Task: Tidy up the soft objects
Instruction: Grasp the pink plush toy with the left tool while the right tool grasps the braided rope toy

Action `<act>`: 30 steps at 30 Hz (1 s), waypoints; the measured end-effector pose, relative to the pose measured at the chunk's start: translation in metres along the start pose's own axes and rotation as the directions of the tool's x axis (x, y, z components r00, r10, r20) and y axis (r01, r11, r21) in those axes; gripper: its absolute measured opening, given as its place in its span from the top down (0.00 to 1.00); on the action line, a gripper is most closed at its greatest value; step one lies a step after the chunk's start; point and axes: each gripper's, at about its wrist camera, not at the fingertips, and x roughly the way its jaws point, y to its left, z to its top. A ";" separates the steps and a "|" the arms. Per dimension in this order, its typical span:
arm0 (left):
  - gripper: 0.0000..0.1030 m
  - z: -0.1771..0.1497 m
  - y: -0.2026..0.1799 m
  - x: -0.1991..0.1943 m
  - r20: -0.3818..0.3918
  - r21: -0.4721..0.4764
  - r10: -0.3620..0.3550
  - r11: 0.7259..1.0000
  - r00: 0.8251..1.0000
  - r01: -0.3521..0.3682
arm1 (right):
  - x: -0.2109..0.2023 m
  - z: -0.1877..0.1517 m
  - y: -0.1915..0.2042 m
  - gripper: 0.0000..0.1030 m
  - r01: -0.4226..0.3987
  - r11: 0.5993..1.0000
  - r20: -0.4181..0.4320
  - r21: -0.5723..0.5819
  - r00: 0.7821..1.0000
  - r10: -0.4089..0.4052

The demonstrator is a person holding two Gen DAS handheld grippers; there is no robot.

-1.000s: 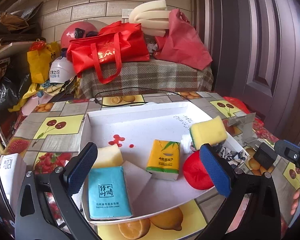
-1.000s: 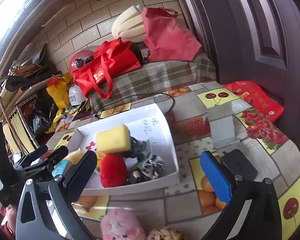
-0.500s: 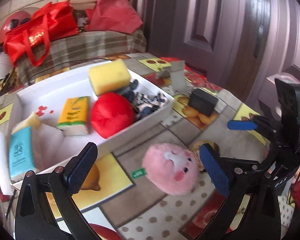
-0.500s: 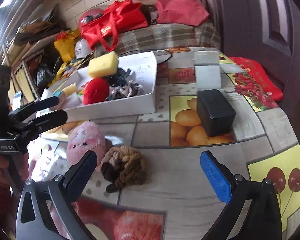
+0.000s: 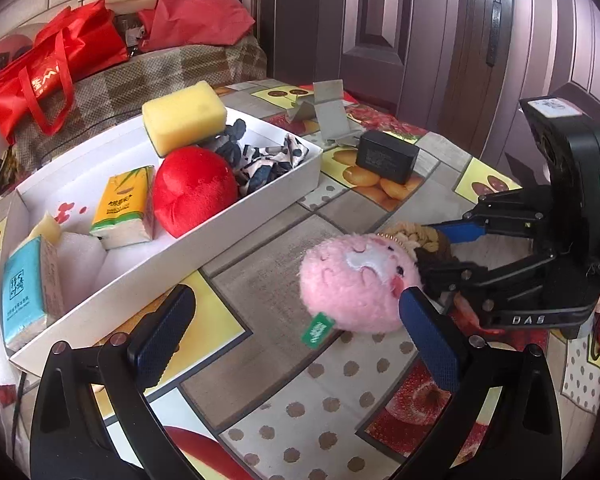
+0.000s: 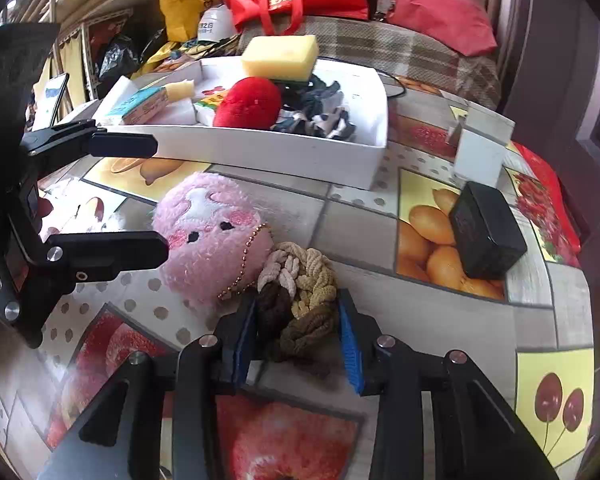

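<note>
A pink plush toy [image 5: 356,284] [image 6: 212,236] lies on the table in front of the white tray [image 5: 260,204] [image 6: 260,152]. A braided brown and beige knit piece [image 6: 300,300] [image 5: 416,240] lies against its right side. My right gripper [image 6: 298,332] [image 5: 456,248] has its jaws closed in around the knit piece, pads on both sides. My left gripper [image 5: 292,336] [image 6: 140,196] is open, with the plush near its right finger [image 5: 428,336]. The tray holds a yellow sponge [image 5: 184,116], a red plush [image 5: 196,190], tissue packs [image 5: 124,208] and patterned cloth [image 5: 260,160].
A black box [image 5: 388,156] [image 6: 486,232] and a grey stand [image 5: 332,112] sit on the table right of the tray. Red bags [image 5: 52,60] lie on a plaid-covered surface behind. A dark door [image 5: 420,20] is at the right.
Both grippers swung from the tray down to the table front. The right jaws went from wide open to closed around the knit piece. The left gripper came closer to the pink plush.
</note>
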 end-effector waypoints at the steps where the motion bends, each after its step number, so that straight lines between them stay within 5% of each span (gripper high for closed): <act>1: 0.00 0.000 -0.003 0.002 -0.007 0.014 -0.005 1.000 1.000 0.005 | -0.003 -0.002 -0.008 0.64 0.003 0.999 0.004 0.038 1.000 -0.003; 6: 0.00 0.007 -0.022 0.016 -0.042 0.062 -0.016 0.998 0.999 0.018 | -0.005 -0.005 -0.026 0.64 -0.042 0.990 0.022 0.137 0.999 0.040; 12: 0.01 0.015 -0.036 0.033 -0.078 0.052 -0.028 0.998 0.997 0.032 | -0.006 -0.004 -0.011 0.67 -0.027 0.996 0.013 0.082 1.000 0.026; 13: 0.12 0.015 -0.033 0.035 -0.087 0.036 -0.033 0.999 0.996 0.036 | -0.005 -0.004 -0.013 0.67 -0.029 0.996 0.008 0.087 1.000 0.028; 14: 0.40 0.013 -0.031 0.039 -0.114 0.030 -0.047 0.998 0.992 0.050 | -0.006 -0.004 -0.014 0.68 -0.047 0.995 0.014 0.092 0.999 0.046; 15: 0.40 0.012 -0.028 0.041 -0.131 0.016 -0.047 0.999 0.990 0.050 | -0.008 -0.004 -0.015 0.69 -0.068 0.993 0.025 0.094 0.997 0.066; 22: 0.42 0.009 -0.012 0.016 -0.015 -0.049 -0.012 0.999 1.000 0.012 | -0.022 -0.022 -0.008 0.69 -0.033 0.998 0.002 0.062 0.999 0.033; 30: 0.42 0.014 0.003 -0.012 0.132 -0.103 0.068 0.993 0.989 -0.054 | -0.051 -0.029 -0.034 0.69 0.018 0.983 0.101 0.181 0.994 -0.037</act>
